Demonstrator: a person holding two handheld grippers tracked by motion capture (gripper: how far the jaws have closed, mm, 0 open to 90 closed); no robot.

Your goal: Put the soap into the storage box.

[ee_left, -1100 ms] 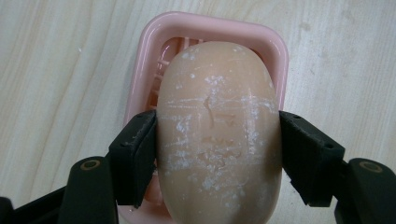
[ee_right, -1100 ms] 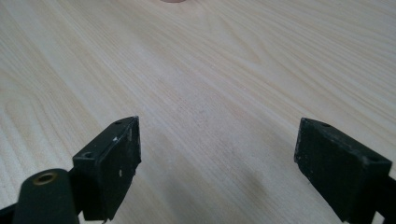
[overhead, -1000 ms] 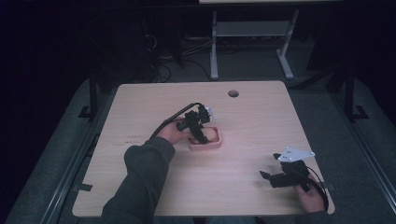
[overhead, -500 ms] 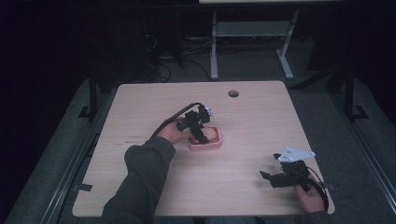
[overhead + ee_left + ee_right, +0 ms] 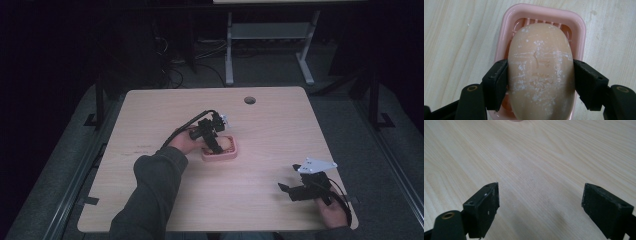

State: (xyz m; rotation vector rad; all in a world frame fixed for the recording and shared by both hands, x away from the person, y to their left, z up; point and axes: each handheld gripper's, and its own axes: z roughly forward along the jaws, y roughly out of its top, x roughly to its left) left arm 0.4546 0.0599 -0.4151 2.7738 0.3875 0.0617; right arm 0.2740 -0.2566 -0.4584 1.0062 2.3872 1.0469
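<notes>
Left gripper (image 5: 540, 82) over the pink soap dish (image 5: 579, 32), near the middle of the table (image 5: 280, 130). Jaws closed against both long sides of the bar of soap (image 5: 540, 72); pads touching it left and right. Soap is peach-coloured, surface scuffed with white marks. It sits above the dish's ribbed floor; whether it rests on the ribs or is slightly lifted I cannot tell from this angle. High view: left hand (image 5: 184, 142) holds the gripper at the dish (image 5: 220, 150), cable arcing back over the wrist.

Right gripper (image 5: 540, 202) at the table's near right corner, well apart from the dish. Jaws wide open, bare wood grain between them. Grey plate (image 5: 314, 164) on top.
</notes>
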